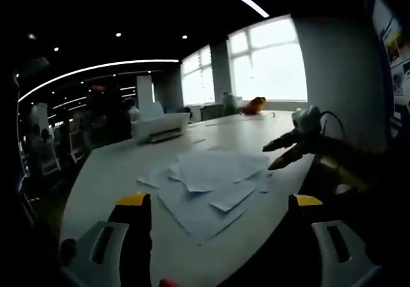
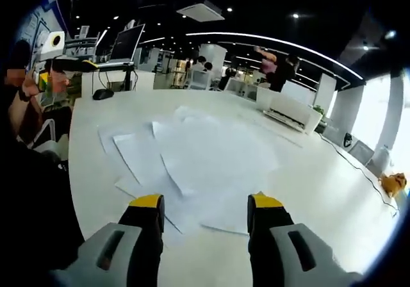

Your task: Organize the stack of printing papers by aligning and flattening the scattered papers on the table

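Observation:
Several white printing papers point(image 1: 211, 181) lie scattered and overlapping on the white table point(image 1: 109, 165), at different angles. My left gripper point(image 1: 220, 204) is open, hovering short of the near edge of the pile with nothing between its jaws. My right gripper point(image 1: 277, 155) comes in from the right, open, its yellow tips beside the pile's right edge. In the right gripper view the same papers point(image 2: 205, 155) spread out ahead of my open right gripper point(image 2: 205, 204), whose tips hang over the nearest sheets. My left gripper point(image 2: 86, 64) shows at the far left, held by a hand point(image 2: 29, 82).
A white printer point(image 1: 160, 127) stands at the back of the table, also seen as printer point(image 2: 288, 111). An orange object point(image 1: 256, 104) lies near the windows. A monitor point(image 2: 128, 43) and mouse point(image 2: 101, 93) sit at the far end. A cable point(image 2: 352, 165) crosses the table. People stand beyond.

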The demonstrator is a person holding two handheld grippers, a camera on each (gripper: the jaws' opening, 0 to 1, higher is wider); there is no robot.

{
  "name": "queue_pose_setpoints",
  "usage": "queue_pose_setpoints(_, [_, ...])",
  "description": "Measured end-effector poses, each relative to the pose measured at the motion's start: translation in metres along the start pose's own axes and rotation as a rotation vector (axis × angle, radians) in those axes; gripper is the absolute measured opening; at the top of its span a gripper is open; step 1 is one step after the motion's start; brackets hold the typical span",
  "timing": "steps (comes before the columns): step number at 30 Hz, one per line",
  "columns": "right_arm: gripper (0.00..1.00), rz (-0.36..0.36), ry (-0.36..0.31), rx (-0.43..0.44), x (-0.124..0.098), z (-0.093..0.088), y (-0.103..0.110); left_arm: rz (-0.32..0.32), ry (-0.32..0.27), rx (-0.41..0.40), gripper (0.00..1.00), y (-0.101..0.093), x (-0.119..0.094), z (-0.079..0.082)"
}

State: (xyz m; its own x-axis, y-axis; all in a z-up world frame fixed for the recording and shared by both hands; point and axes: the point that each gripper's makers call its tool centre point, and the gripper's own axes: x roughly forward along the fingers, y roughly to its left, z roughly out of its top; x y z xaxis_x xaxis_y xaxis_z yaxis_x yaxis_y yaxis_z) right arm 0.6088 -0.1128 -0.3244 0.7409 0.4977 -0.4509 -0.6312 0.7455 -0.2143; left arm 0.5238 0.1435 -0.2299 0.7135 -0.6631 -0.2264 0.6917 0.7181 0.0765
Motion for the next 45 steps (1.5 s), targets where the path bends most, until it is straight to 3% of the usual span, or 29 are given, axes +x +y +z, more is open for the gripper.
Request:
queue_pose_setpoints(15, [0.46, 0.002, 0.017, -0.028, 0.011, -0.004, 0.009, -0.01, 0.005, 0.001, 0.91, -0.004, 0.001, -0.001])
queue_pose_setpoints(20, [0.45, -0.036, 0.049, -0.088, 0.015, -0.01, 0.005, -0.011, 0.005, 0.0, 0.91, -0.004, 0.002, -0.002])
queue_pose_setpoints(45, [0.33, -0.075, 0.024, -0.227, 0.027, 0.0, 0.005, -0.013, 0.011, -0.005, 0.91, -0.003, 0.001, -0.005])
